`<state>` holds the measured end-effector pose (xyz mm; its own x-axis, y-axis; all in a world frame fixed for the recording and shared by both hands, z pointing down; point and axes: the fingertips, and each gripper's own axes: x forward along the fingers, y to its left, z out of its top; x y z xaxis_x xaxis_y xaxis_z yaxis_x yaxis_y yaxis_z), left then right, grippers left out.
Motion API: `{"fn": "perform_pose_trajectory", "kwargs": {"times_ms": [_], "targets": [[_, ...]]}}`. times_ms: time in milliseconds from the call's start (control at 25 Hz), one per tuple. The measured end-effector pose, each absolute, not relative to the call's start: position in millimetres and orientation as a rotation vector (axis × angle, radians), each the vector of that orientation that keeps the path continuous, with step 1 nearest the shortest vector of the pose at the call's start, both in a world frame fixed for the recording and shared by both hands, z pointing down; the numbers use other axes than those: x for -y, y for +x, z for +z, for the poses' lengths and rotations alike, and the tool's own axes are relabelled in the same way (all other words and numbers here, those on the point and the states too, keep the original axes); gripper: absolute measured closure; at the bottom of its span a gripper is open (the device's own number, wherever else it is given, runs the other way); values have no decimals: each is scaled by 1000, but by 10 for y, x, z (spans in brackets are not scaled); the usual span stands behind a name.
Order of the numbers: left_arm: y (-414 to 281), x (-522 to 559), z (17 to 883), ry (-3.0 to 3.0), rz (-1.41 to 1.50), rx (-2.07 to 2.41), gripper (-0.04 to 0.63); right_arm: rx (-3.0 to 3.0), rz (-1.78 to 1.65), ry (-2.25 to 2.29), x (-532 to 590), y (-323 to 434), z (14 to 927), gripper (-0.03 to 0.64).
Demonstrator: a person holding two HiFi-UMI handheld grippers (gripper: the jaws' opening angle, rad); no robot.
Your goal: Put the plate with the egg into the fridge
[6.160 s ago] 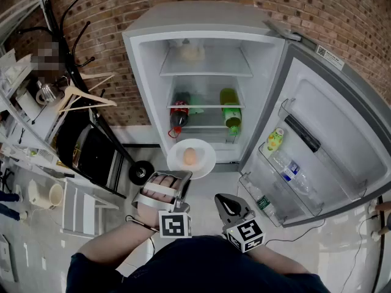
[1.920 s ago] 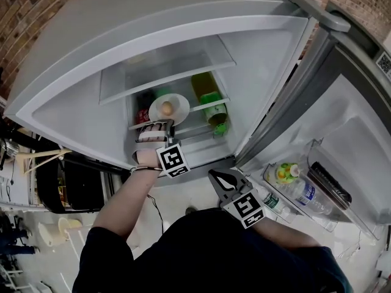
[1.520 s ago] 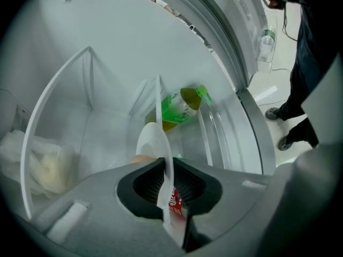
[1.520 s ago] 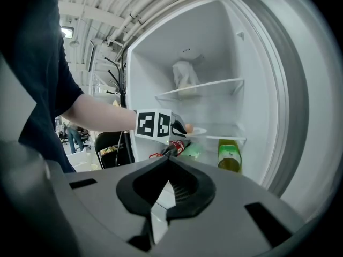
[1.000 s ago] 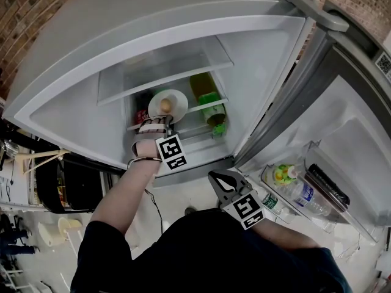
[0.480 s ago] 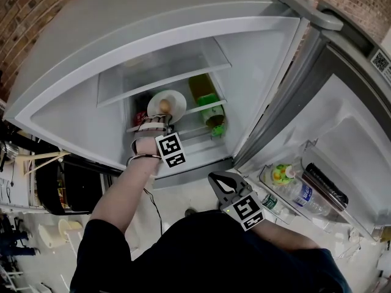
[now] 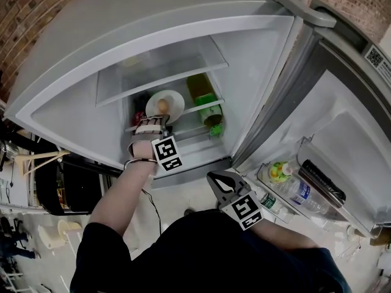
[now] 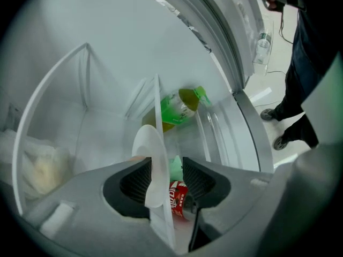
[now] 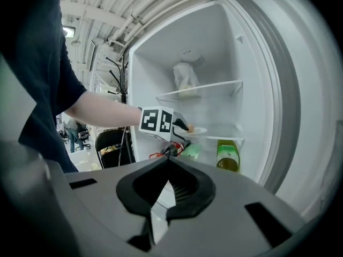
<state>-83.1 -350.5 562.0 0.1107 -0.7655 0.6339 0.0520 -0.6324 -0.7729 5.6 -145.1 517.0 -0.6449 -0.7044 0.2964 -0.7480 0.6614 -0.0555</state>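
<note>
Left tool reaches into the fridge. Its jaws are opening and stand wide, with the rim of the white plate between them; the right pad is clear of it. The plate, with the egg on it, sits on the glass shelf, left part. Right tool has its jaws closed together, holds nothing and hangs low by the person's torso, outside the fridge. A green bottle and a red-labelled bottle are below that shelf. The fridge door is open at right, with bottles in its bin. A brick wall is behind.

White plate with egg on middle fridge shelf
</note>
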Motion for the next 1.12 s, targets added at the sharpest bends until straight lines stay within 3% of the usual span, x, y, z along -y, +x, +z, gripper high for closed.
{"fn": "perform_pose_trajectory", "kwargs": {"times_ms": [480, 1120], "targets": [[-792, 2791, 5045, -1834, -1384, -853, 428, 2663, 227, 1135, 1430, -43, 5095, 607], [-880, 1942, 5036, -2162, -1205, -1073, 555, 2685, 198, 1068, 1445, -228, 5048, 607]]}}
